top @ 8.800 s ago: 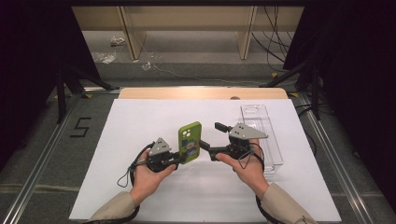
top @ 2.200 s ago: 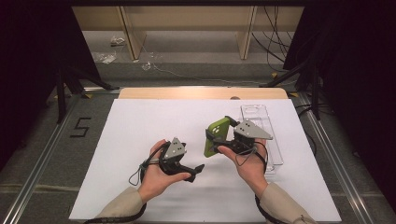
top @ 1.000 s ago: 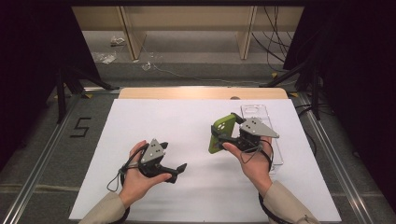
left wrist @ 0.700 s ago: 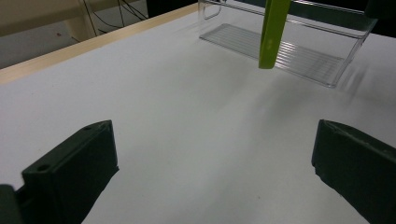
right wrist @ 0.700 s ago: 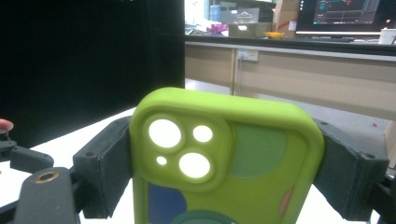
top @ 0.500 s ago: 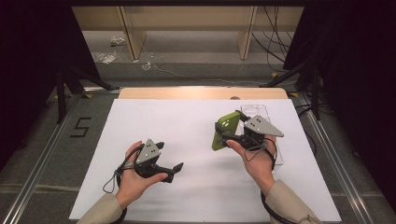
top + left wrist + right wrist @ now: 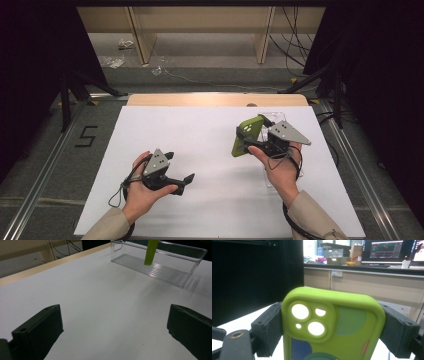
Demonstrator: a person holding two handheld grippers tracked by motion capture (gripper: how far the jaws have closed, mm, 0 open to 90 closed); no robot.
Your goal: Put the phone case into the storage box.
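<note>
A lime-green phone case (image 7: 246,136) with camera cut-outs stands upright between the jaws of my right gripper (image 7: 252,131), which is shut on its two long edges. The right gripper view shows the case (image 7: 332,327) close up, clamped by the black fingers (image 7: 265,330) on both sides. The case hangs above the near-left part of a clear plastic tray (image 7: 274,115), mostly hidden behind the hand. My left gripper (image 7: 178,167) rests low over the white mat at the near left, open and with nothing in it. Its view (image 7: 113,335) looks toward the tray (image 7: 160,267) and the case's lower end (image 7: 150,251).
A white mat (image 7: 200,150) covers the table, with a wooden strip (image 7: 215,99) along its far edge. Metal rails run along both sides. A "5" mark (image 7: 86,136) lies on the floor at the left. Cables and table legs stand beyond the far edge.
My right gripper has drifted slightly right and away with the case, toward the tray. The left hand has shifted a little left and stays low and open.
</note>
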